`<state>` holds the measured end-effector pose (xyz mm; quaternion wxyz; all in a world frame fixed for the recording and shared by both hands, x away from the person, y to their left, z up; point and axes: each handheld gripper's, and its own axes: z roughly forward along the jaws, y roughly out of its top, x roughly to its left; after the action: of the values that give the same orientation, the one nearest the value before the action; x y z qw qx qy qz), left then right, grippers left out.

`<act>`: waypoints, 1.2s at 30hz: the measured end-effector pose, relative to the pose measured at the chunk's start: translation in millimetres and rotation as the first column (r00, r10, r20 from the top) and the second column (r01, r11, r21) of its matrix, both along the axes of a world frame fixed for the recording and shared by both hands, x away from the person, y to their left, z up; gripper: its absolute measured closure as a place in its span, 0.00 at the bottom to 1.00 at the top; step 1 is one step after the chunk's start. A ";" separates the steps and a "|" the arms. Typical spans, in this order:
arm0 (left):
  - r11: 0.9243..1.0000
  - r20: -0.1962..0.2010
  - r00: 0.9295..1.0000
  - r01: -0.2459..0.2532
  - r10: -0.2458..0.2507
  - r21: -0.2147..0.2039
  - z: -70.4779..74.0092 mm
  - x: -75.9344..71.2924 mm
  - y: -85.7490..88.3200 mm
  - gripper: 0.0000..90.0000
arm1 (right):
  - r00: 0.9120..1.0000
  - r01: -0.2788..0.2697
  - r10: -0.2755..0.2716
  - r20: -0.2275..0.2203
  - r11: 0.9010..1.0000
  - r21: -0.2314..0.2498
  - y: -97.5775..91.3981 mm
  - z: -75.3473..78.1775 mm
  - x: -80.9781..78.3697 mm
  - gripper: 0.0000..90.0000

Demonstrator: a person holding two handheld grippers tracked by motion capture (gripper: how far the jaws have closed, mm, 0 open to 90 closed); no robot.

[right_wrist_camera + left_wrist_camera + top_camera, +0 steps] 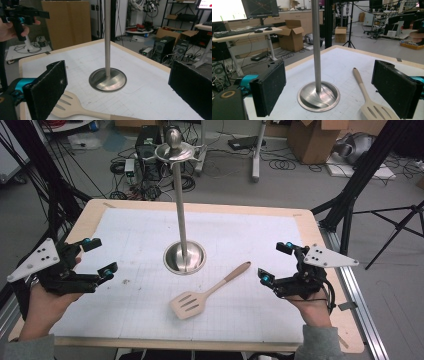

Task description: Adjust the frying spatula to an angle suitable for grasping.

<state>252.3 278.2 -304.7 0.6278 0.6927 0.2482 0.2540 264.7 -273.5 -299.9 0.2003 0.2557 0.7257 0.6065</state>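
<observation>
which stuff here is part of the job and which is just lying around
In the job:
- slotted spatula, flat on the mat
- metal stand with hook ring on top
- left claw and right claw, both open and empty

Just lying about:
- cardboard boxes on the floor
- cables
- tripod

1. A light wooden table (84, 220) carries a white gridded paper mat (135, 250) covering most of its top.
2. A tall steel stand with a round dished base (184, 257) sits mid-mat.
3. A beige slotted spatula (200, 296) lies flat just beside that base (handle end nearest it).
</observation>
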 end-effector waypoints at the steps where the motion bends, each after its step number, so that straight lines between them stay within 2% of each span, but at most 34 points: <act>1: 1.000 -0.003 1.000 -0.001 0.001 0.002 -0.3 0.1 0.2 0.14 | 1.000 0.001 -0.001 -0.002 1.000 0.003 -0.1 -0.8 0.8 0.01; 4: 1.000 -0.009 1.000 -0.004 0.004 0.005 -1.3 0.2 0.4 0.14 | 1.000 0.007 -0.007 -0.003 1.000 0.002 -0.2 -2.8 2.6 0.01; 8: 1.000 -0.013 1.000 -0.005 0.005 0.007 -3.0 0.2 -0.2 0.14 | 0.999 0.016 -0.016 -0.028 1.000 -0.007 1.2 -7.2 5.6 0.01; 12: 1.000 -0.016 1.000 -0.003 0.003 0.009 -3.4 0.0 -0.4 0.14 | 0.999 0.020 -0.021 -0.044 1.000 -0.024 5.7 -16.5 12.6 0.01; 15: 1.000 -0.024 1.000 0.000 0.000 0.011 -4.9 -0.6 -0.5 0.14 | 0.997 0.019 -0.020 -0.081 1.000 -0.015 12.0 -29.1 21.2 0.01; 18: 1.000 -0.031 1.000 -0.001 0.001 0.022 -6.4 -2.6 -0.1 0.14 | 0.995 0.017 -0.023 -0.100 0.997 -0.069 19.6 -34.9 28.3 0.02; 20: 1.000 -0.035 0.999 -0.001 0.002 0.026 -7.6 -4.0 0.8 0.14 | 0.994 -0.003 -0.007 -0.107 0.995 -0.097 24.3 -37.2 31.4 0.16; 21: 1.000 -0.035 0.999 -0.001 0.002 0.026 -7.6 -4.0 0.8 0.14 | 0.994 -0.003 -0.007 -0.107 0.995 -0.097 24.3 -37.2 31.4 0.16; 22: 1.000 -0.040 0.999 -0.006 0.008 0.030 -8.3 -5.1 2.7 0.14 | 0.994 -0.025 0.011 -0.107 0.992 -0.127 29.4 -39.2 33.4 0.24; 25: 1.000 -0.043 0.999 -0.012 0.013 0.024 -9.3 -6.7 5.3 0.14 | 0.992 -0.032 0.012 -0.129 0.987 -0.159 36.4 -43.5 37.8 0.34; 27: 1.000 -0.046 0.999 -0.013 0.015 0.025 -10.3 -7.5 5.9 0.14 | 0.989 -0.025 -0.001 -0.149 0.984 -0.175 40.0 -46.6 41.0 0.35; 30: 1.000 -0.052 0.998 -0.015 0.016 0.026 -11.4 -8.0 6.1 0.14 | 0.980 -0.042 0.007 -0.198 0.984 -0.172 42.1 -51.2 47.4 0.46; 31: 0.999 -0.055 0.998 -0.014 0.016 0.030 -12.5 -8.1 6.2 0.14 | 0.978 -0.047 0.010 -0.210 0.984 -0.173 42.2 -52.4 49.1 0.53; 32: 0.999 -0.055 0.998 -0.014 0.016 0.030 -12.5 -8.1 6.2 0.14 | 0.978 -0.047 0.010 -0.210 0.984 -0.173 42.2 -52.4 49.1 0.53; 33: 0.999 -0.061 0.998 -0.015 0.017 0.033 -13.6 -8.3 6.4 0.14 | 0.979 -0.048 0.011 -0.202 0.983 -0.178 42.0 -54.7 49.6 0.64; 34: 0.999 -0.062 0.998 -0.015 0.017 0.035 -14.1 -8.3 6.7 0.14 | 0.983 -0.039 0.006 -0.183 0.984 -0.176 41.8 -56.2 49.4 0.69; 36: 0.999 -0.065 0.998 -0.016 0.018 0.035 -14.7 -8.4 6.9 0.14 | 0.981 -0.049 0.016 -0.196 0.985 -0.163 41.3 -58.8 50.6 0.76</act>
<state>243.9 285.1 -319.4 0.6052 0.7092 0.2698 0.2409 315.3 -232.2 -358.7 0.1394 0.2839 0.7940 0.5191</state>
